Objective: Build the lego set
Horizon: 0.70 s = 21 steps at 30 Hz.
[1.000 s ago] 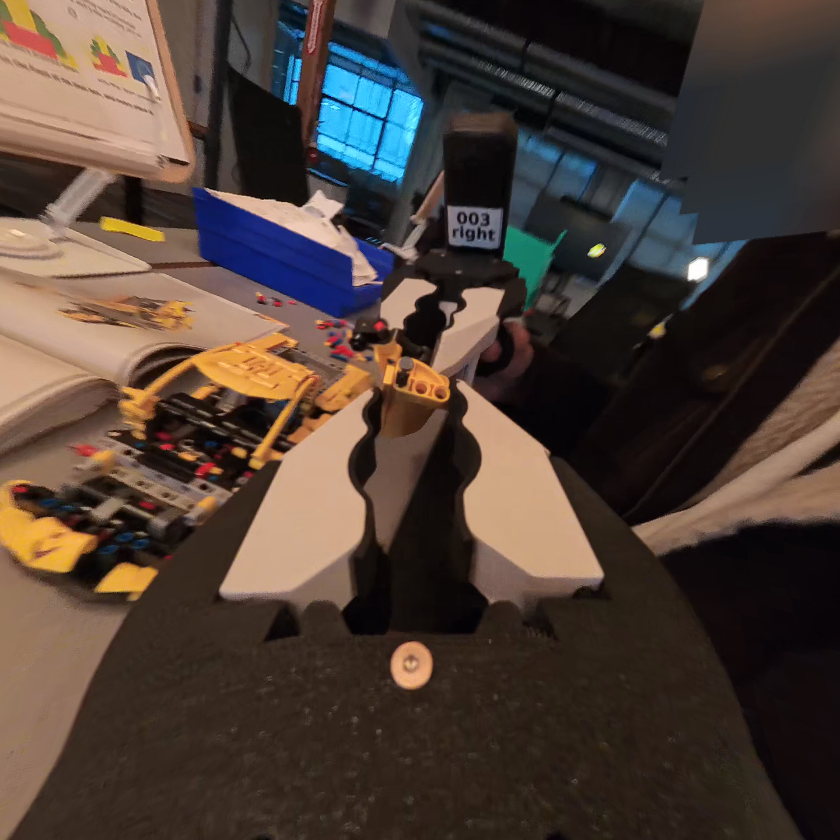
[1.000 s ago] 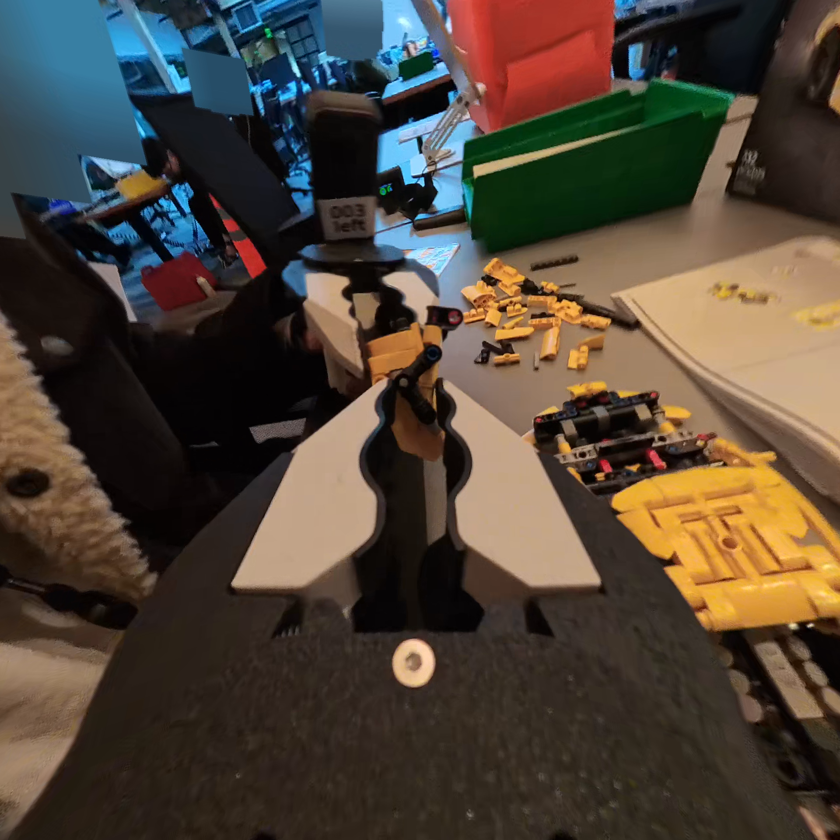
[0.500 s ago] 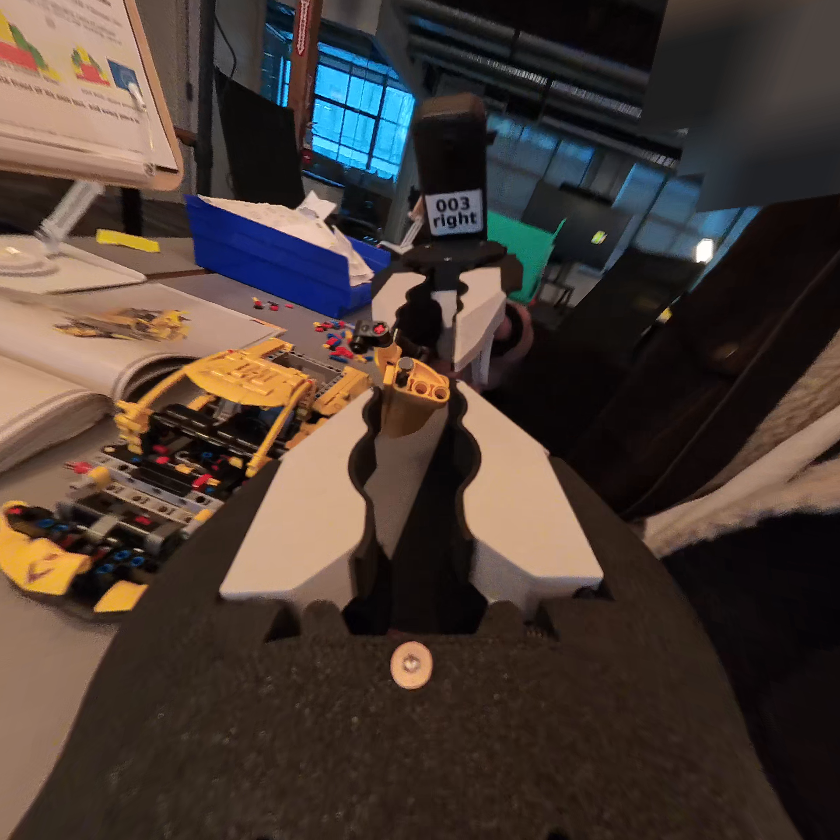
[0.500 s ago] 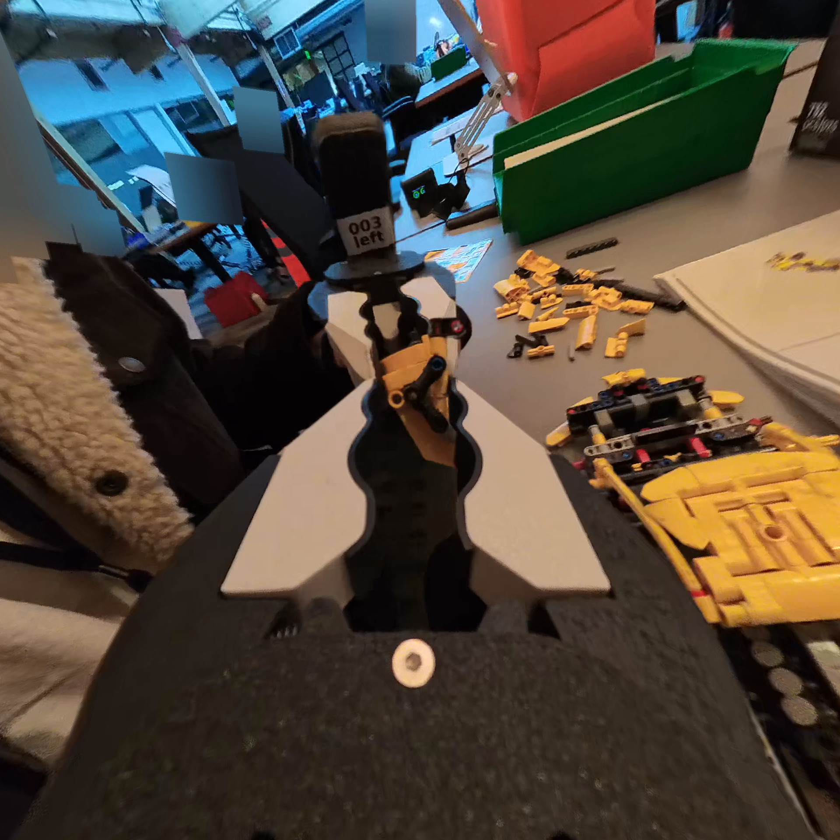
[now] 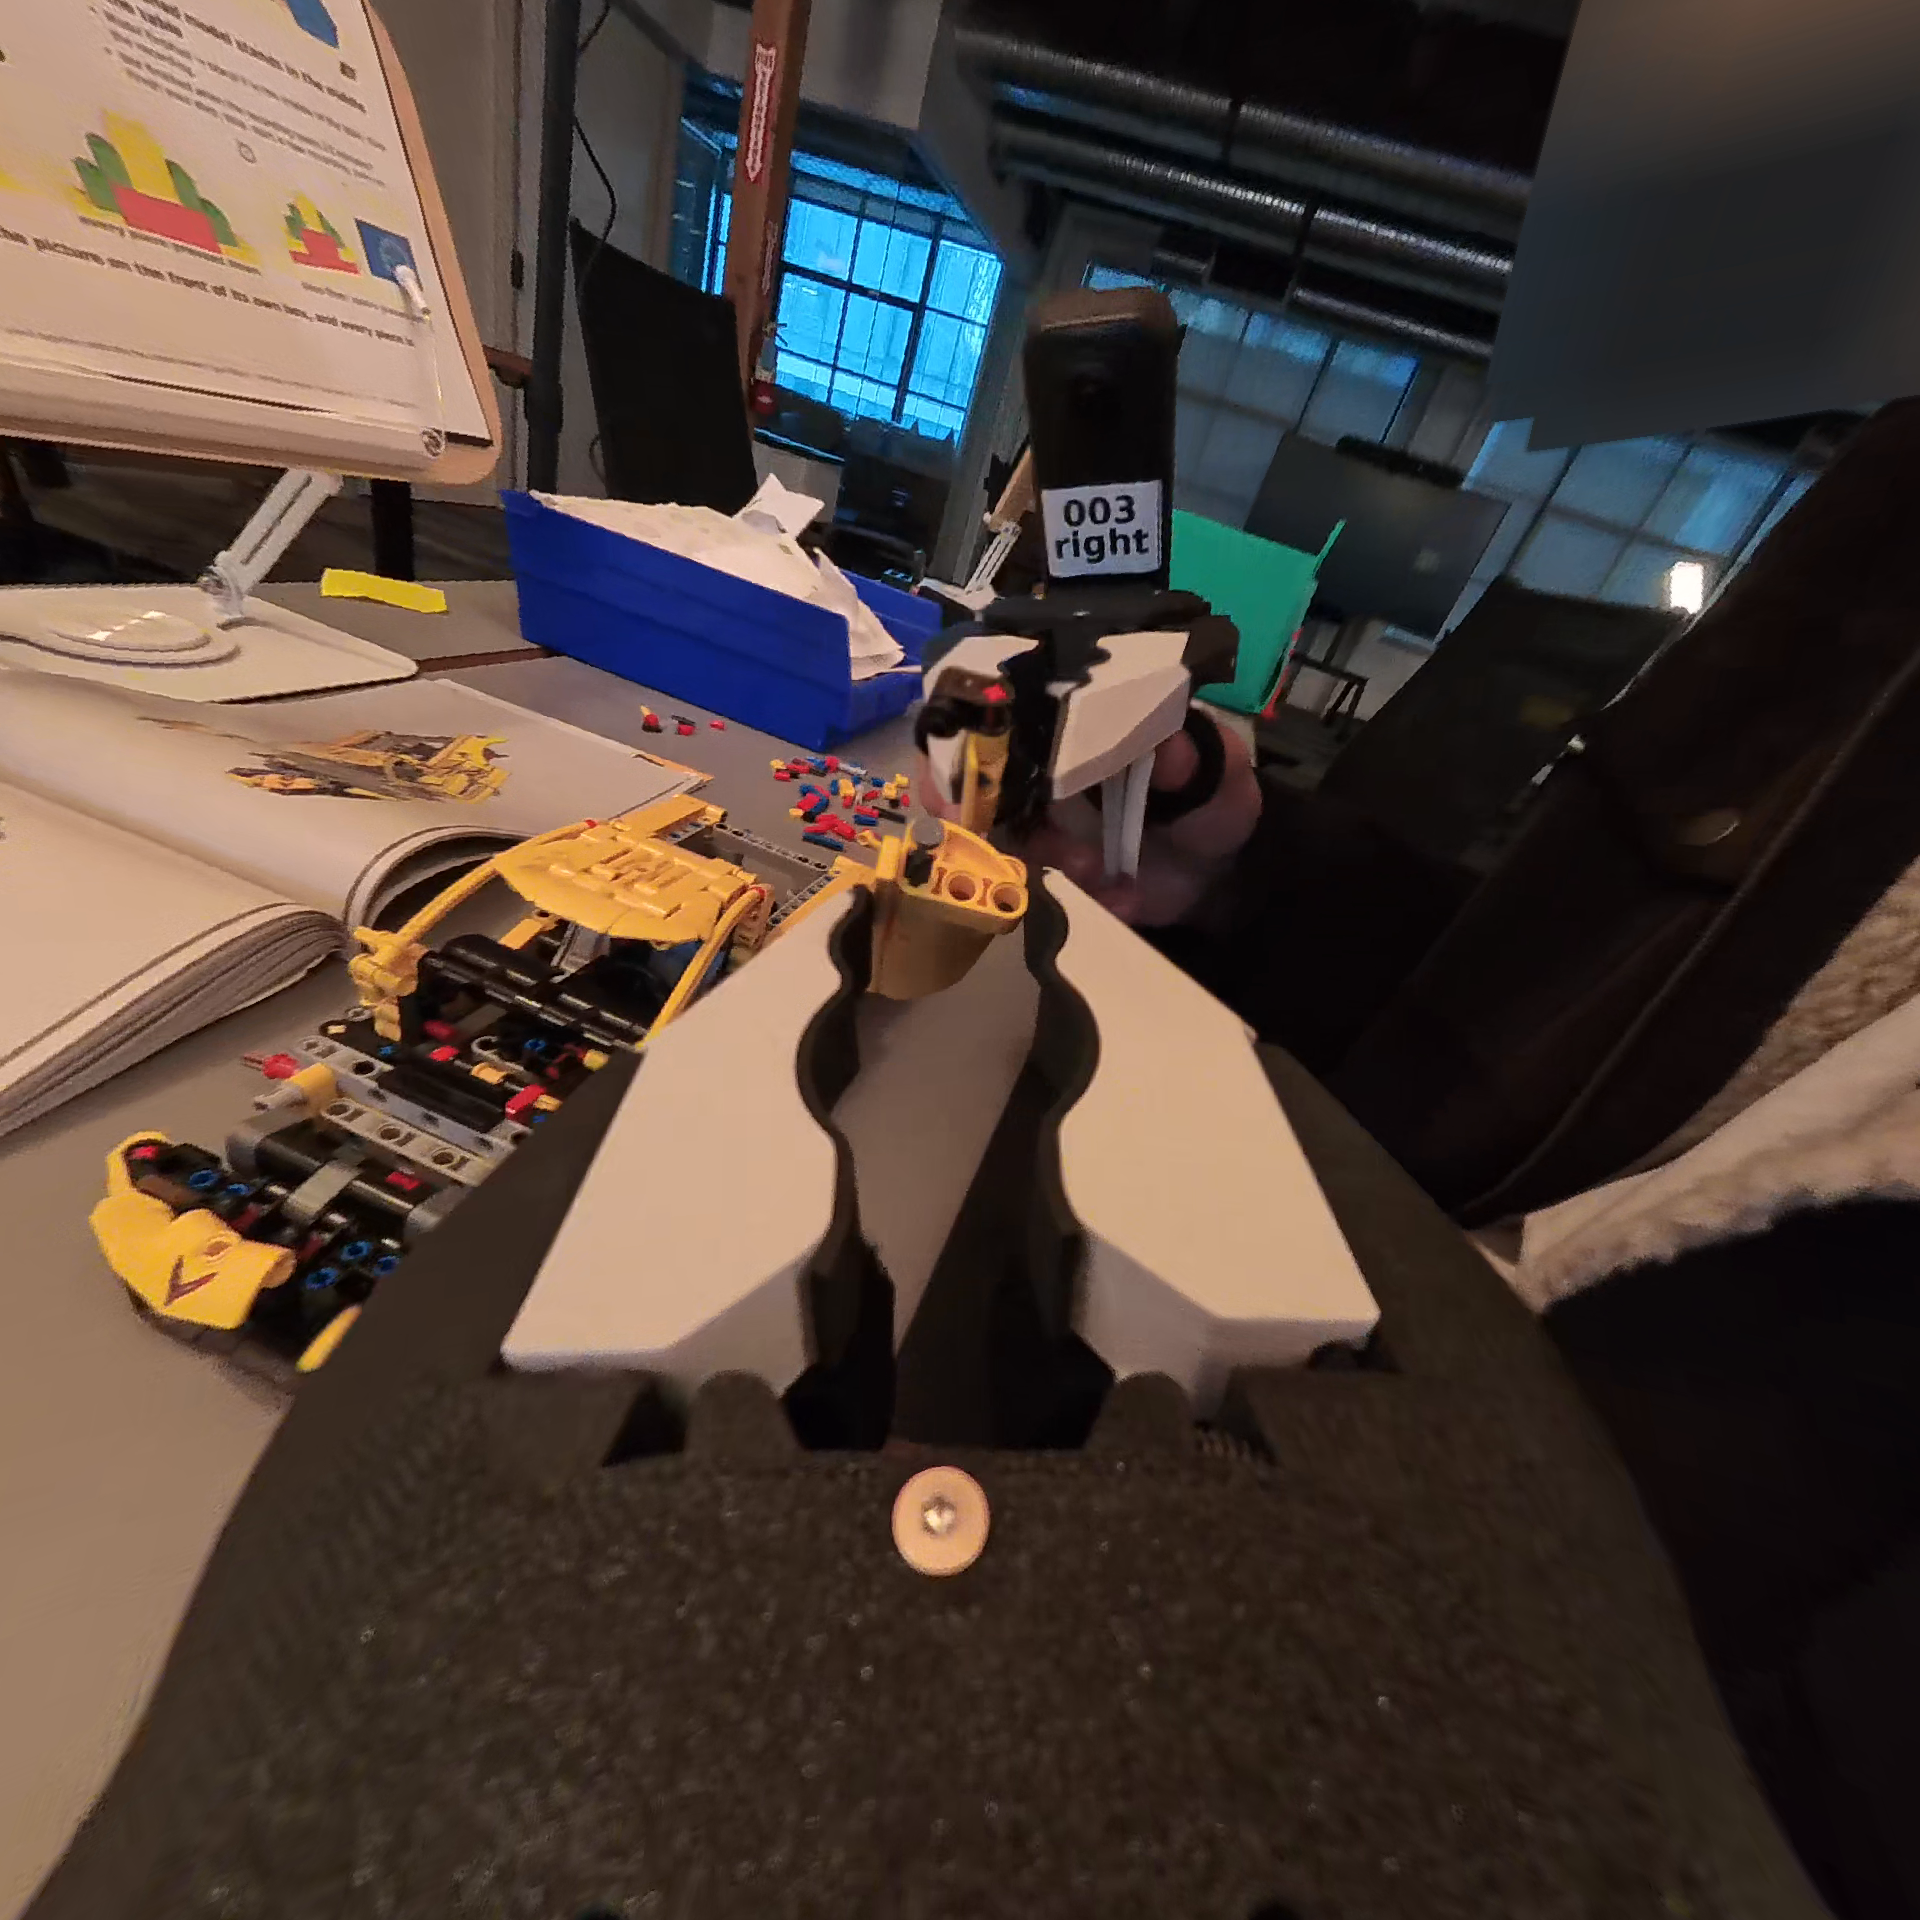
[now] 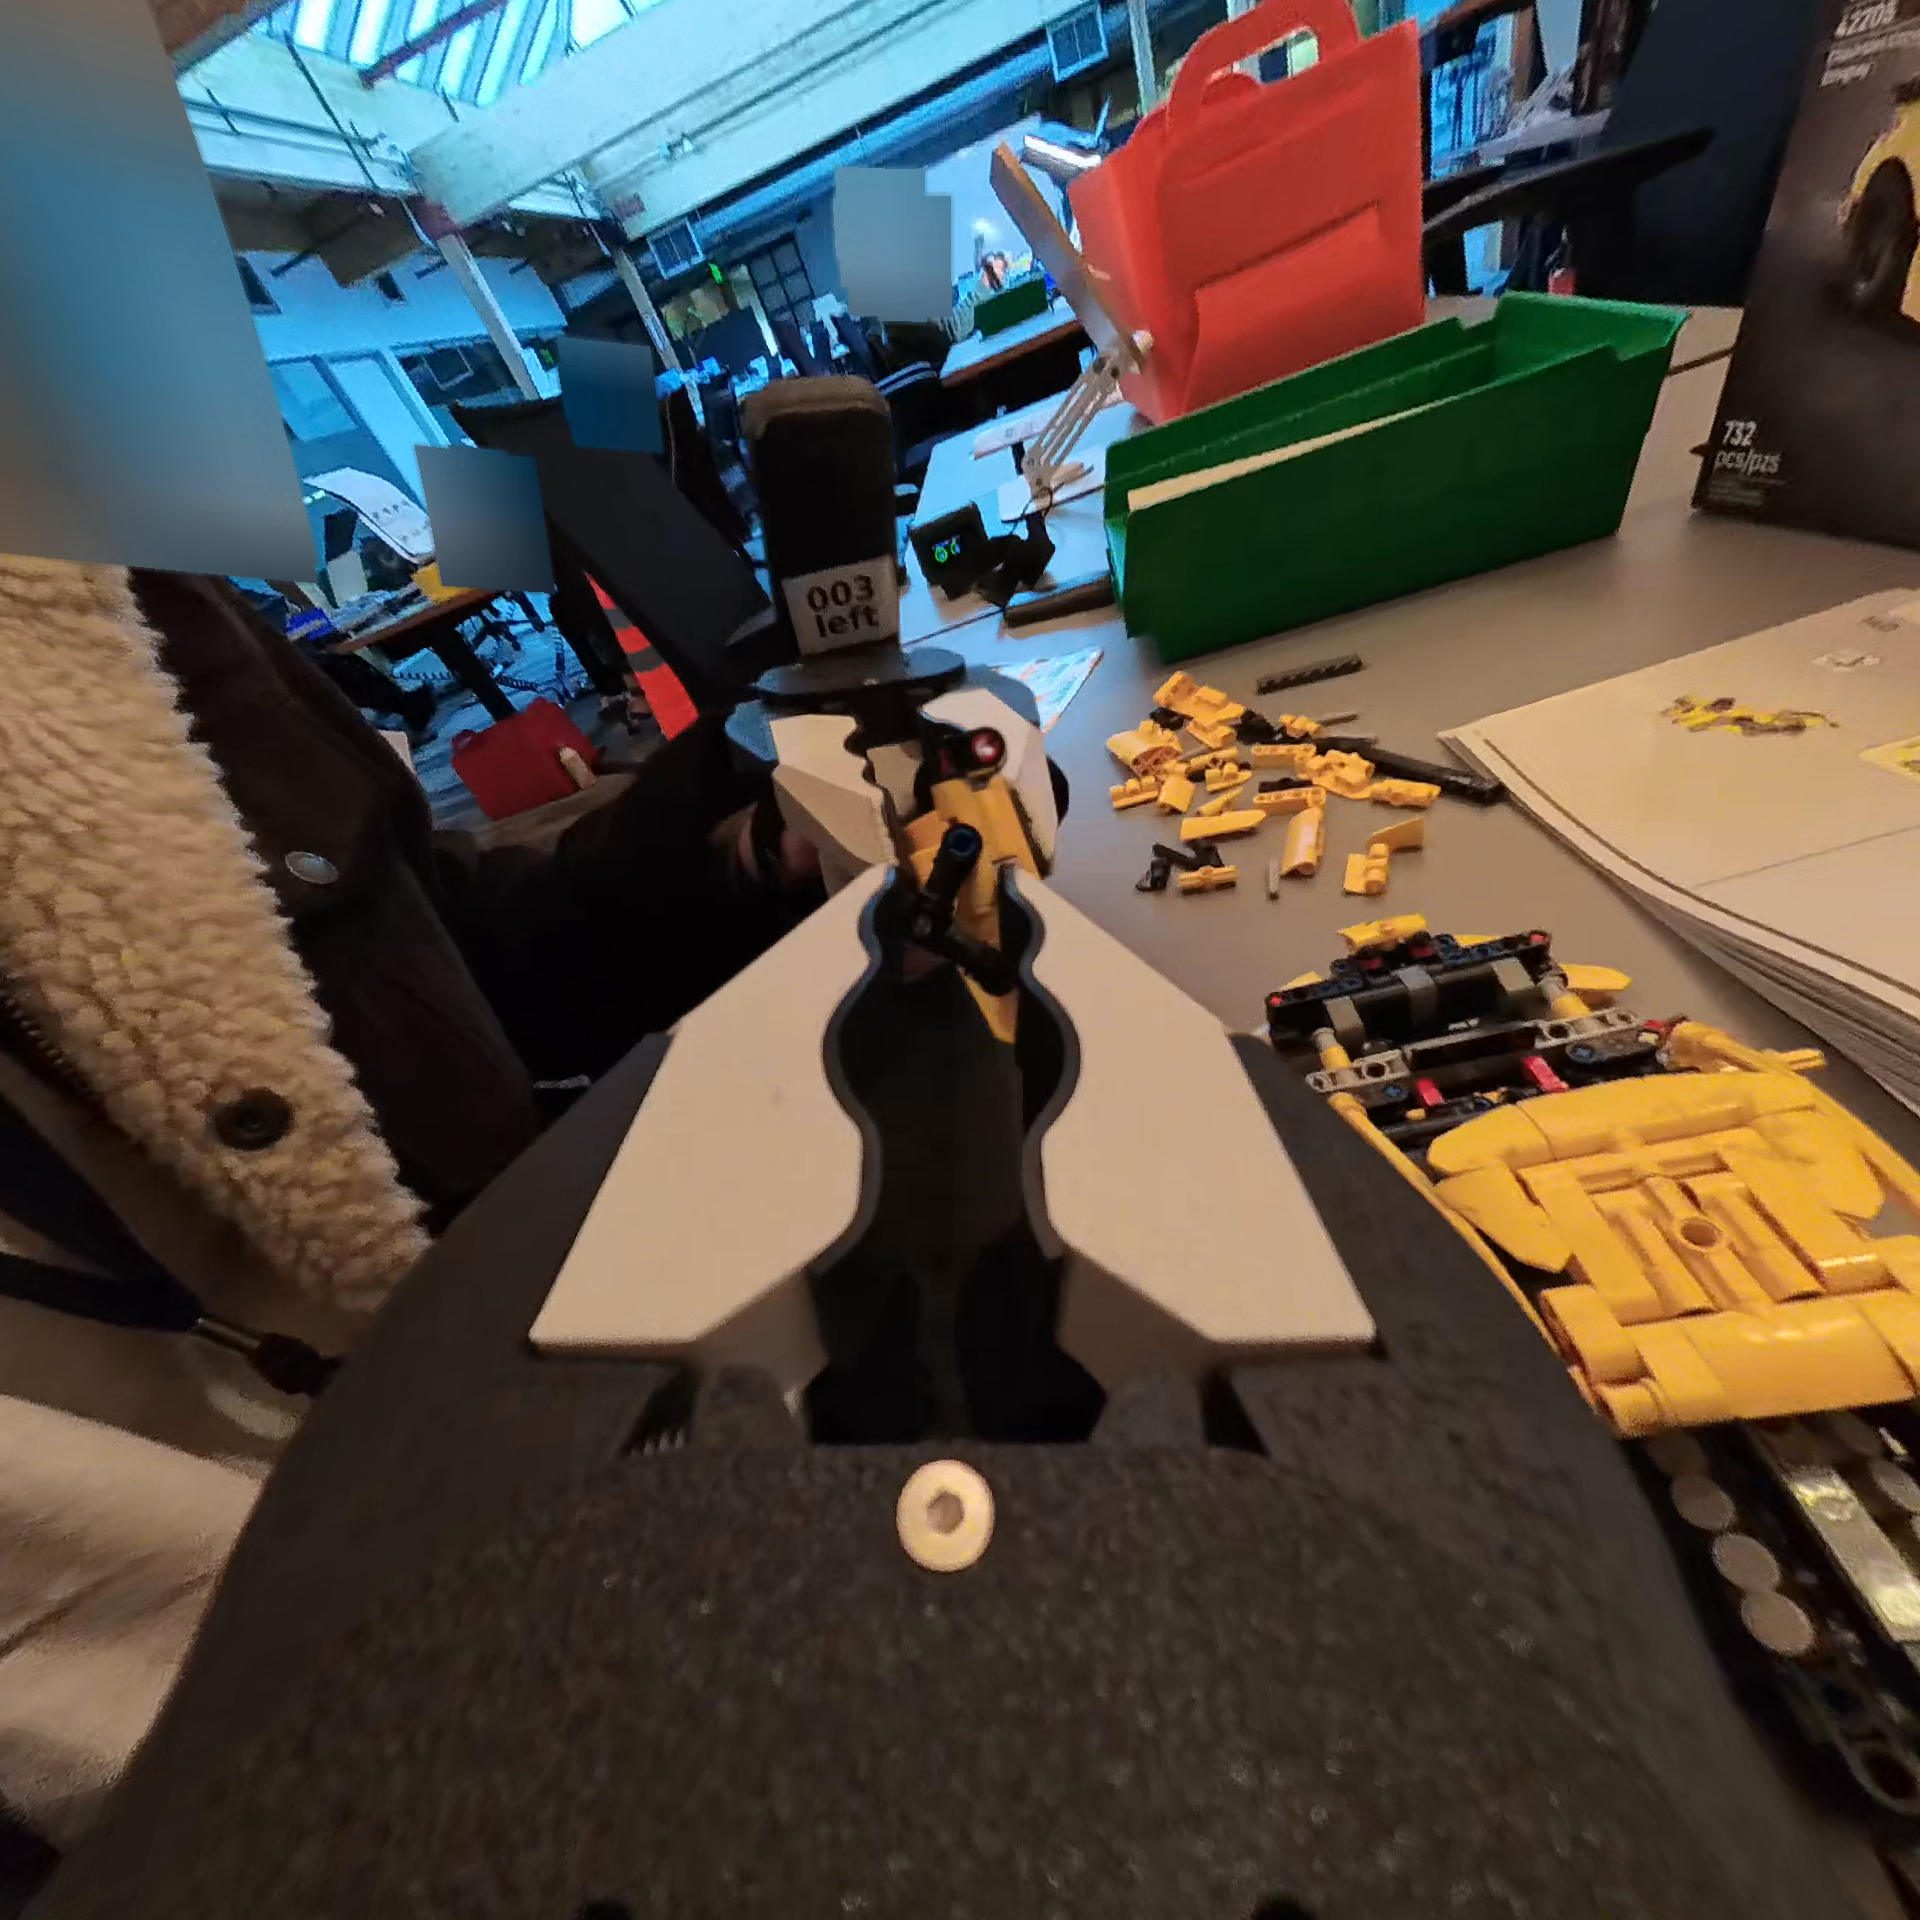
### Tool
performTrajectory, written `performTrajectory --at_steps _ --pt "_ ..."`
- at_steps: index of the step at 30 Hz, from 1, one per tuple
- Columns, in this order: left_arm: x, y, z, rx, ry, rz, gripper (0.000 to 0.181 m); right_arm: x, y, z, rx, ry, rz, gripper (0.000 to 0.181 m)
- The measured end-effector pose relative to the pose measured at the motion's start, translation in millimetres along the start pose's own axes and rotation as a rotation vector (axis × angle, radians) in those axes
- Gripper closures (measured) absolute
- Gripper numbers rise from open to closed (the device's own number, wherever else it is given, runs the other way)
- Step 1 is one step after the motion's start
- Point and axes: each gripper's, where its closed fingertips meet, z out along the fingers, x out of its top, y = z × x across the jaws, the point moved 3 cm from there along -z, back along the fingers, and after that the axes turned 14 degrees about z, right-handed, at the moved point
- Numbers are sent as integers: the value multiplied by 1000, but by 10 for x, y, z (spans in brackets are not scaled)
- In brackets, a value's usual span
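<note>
A yellow panel (image 5: 940, 914) is clamped between the tips of the left gripper (image 5: 940, 925), held in the air above the table edge, with a grey pin standing in its top. Facing it, the right gripper (image 6: 951, 925) is closed on a black-and-yellow sub-assembly (image 6: 961, 914); its red-tipped black connector (image 5: 961, 707) is seen near the panel but apart from it.

The step in hand is judged to be the joining of these two pieces. It would be done best if the panel's holes were lined up squarely with the connector before any push, the push made straight along the pin's axis, and both grips kept firm so that neither piece twists in the pads.

Counted: two grippers, one piece in each. One part-built yellow car (image 5: 499, 997) lies on the table (image 6: 1558, 603) beside the left gripper. One open manual (image 5: 208, 831) is beside it. One heap of loose yellow and black parts (image 6: 1268, 790) and one scatter of small red and blue pins (image 5: 831, 805) are seen, too many and too small to be counted. Behind are one blue bin (image 5: 675, 623), one green bin (image 6: 1371, 488) and one red bag (image 6: 1268, 229).
</note>
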Motion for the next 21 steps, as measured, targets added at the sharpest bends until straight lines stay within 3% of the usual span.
performTrajectory --at_steps 8,17,21 --pt "44 -9 8 -42 76 -165 152 16 -88 108 -38 75 -225 165" --pt "55 -23 7 -60 114 -226 152 62 -100 111 47 132 -116 165" --pt "56 -42 -7 -53 123 -237 152 55 -74 109 -1 140 -189 167"
